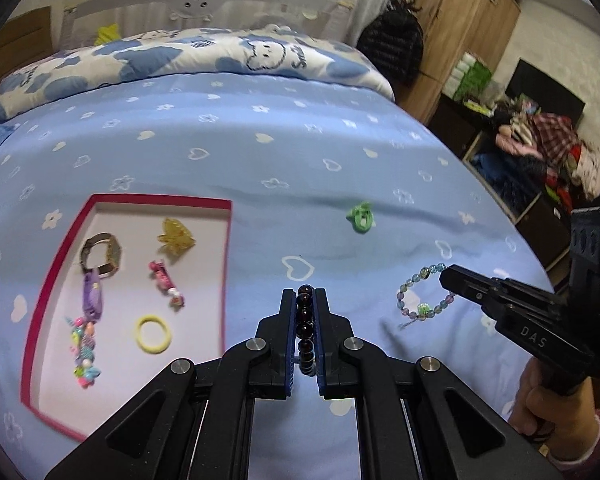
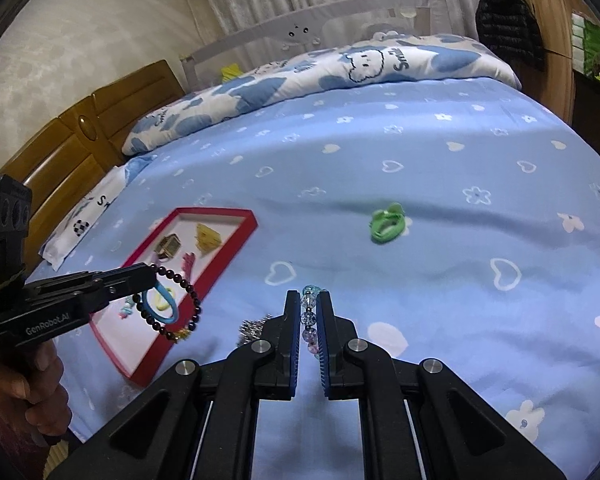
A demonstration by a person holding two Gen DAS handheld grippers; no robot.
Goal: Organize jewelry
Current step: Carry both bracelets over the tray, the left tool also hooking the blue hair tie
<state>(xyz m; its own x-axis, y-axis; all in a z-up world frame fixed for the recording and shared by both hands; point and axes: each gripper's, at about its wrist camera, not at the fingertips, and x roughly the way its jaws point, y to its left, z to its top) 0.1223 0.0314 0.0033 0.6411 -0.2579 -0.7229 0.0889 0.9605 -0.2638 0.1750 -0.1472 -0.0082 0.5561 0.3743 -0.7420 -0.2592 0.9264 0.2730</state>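
My left gripper [image 1: 305,294] is shut on a dark bead bracelet [image 1: 305,320], held above the blue bedsheet just right of the red-rimmed tray [image 1: 50,280]; the bracelet hangs as a loop in the right wrist view [image 2: 180,304]. My right gripper [image 2: 310,296] is shut on a pastel crystal bead bracelet [image 2: 309,316], which also shows in the left wrist view [image 1: 420,292]. The tray holds a watch [image 1: 100,256], a yellow hair clip [image 1: 176,238], a pink clip [image 1: 166,282], a yellow hair tie [image 1: 154,334] and a purple charm strap [image 1: 88,320]. A green frog ring [image 1: 361,218] lies on the sheet.
A rolled cloud-print quilt [image 1: 204,56] lies along the far side of the bed, with a white bed rail [image 1: 196,8] behind. A wooden wardrobe [image 1: 468,28] and cluttered shelves [image 1: 540,152] stand to the right. A wooden headboard [image 2: 68,136] is at left.
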